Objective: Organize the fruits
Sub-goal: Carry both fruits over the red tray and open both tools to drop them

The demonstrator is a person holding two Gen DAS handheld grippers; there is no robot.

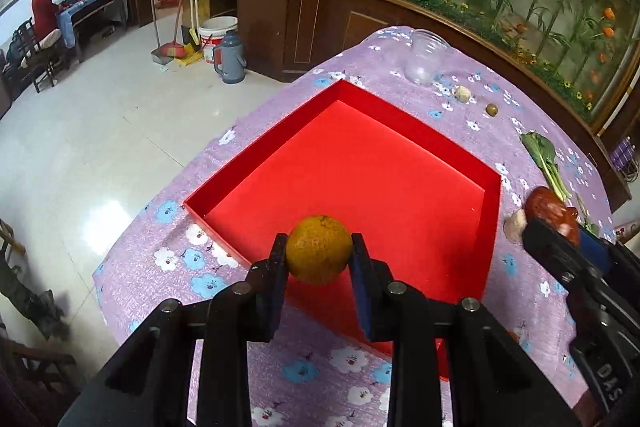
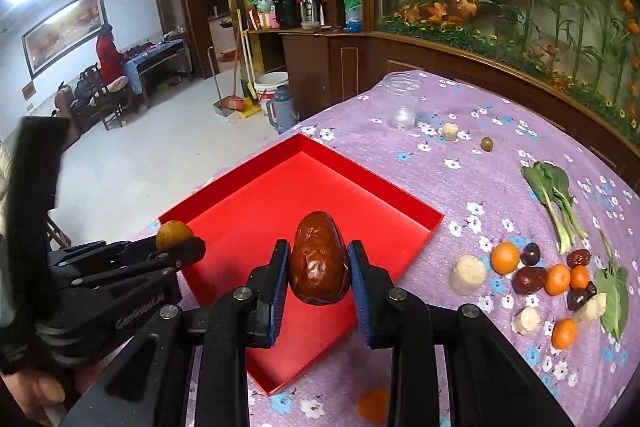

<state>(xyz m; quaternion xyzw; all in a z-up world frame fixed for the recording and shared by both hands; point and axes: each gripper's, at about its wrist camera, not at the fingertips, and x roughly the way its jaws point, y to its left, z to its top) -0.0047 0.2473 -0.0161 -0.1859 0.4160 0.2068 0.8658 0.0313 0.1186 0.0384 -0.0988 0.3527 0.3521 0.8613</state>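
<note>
The big red box (image 2: pixel 360 203) on the purple flowery tablecloth (image 2: pixel 500 187) has nothing lying in it, and the clear plastic cup (image 2: pixel 402 101) past it looks empty too. The left gripper (image 1: pixel 319 254) is squeezing a small orange (image 1: pixel 319 249) above the box's near edge, and the right gripper (image 2: pixel 319 269) is squeezing a brown date (image 2: pixel 319 258) above the box. On the cloth to the right lie four more oranges (image 2: pixel 505 257), some dark dates (image 2: pixel 527 279), four pale chunks (image 2: pixel 467 274), two green leaves (image 2: pixel 554 195) and one little green fruit (image 2: pixel 486 143).
</note>
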